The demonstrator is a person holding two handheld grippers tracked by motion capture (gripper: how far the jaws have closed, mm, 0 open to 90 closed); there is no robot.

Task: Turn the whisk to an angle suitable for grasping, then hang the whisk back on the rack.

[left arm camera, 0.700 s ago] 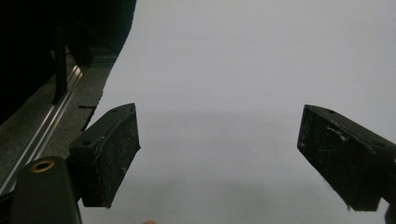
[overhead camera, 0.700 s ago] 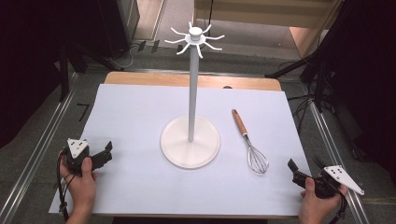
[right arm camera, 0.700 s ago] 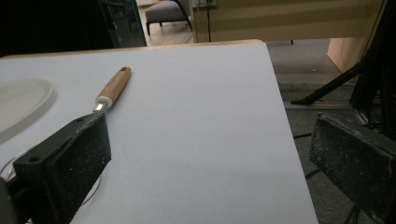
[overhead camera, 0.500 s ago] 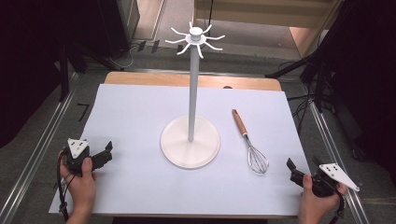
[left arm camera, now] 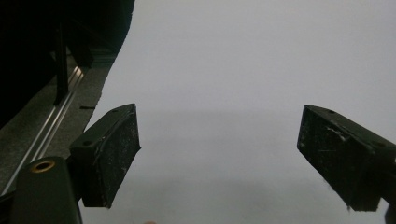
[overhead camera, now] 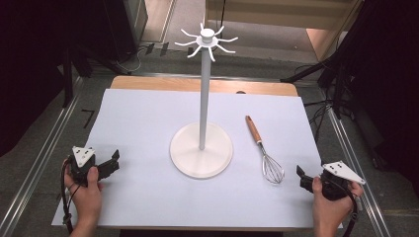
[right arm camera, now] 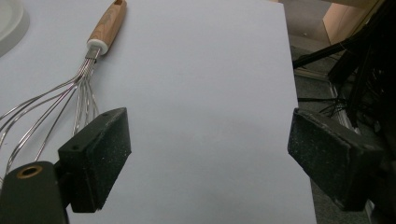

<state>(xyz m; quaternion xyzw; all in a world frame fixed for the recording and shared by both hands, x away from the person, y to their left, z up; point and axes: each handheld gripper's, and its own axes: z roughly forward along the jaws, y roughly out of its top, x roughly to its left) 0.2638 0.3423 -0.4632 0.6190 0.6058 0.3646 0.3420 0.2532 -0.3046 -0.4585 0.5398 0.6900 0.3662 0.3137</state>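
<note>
Having edged slightly inward, the right gripper point(overhead camera: 302, 177), jaws spread and empty, sits nearer the whisk point(overhead camera: 264, 150) than the open left gripper point(overhead camera: 111, 164); its wire head lies just left of the fingers point(right arm camera: 98, 156), wooden handle pointing away.

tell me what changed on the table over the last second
The right gripper slid a little leftward along the near edge, toward the whisk; its jaws are open and nothing was grasped or let go. The left gripper, also open, the whisk and the white stand stayed where they were.
</note>
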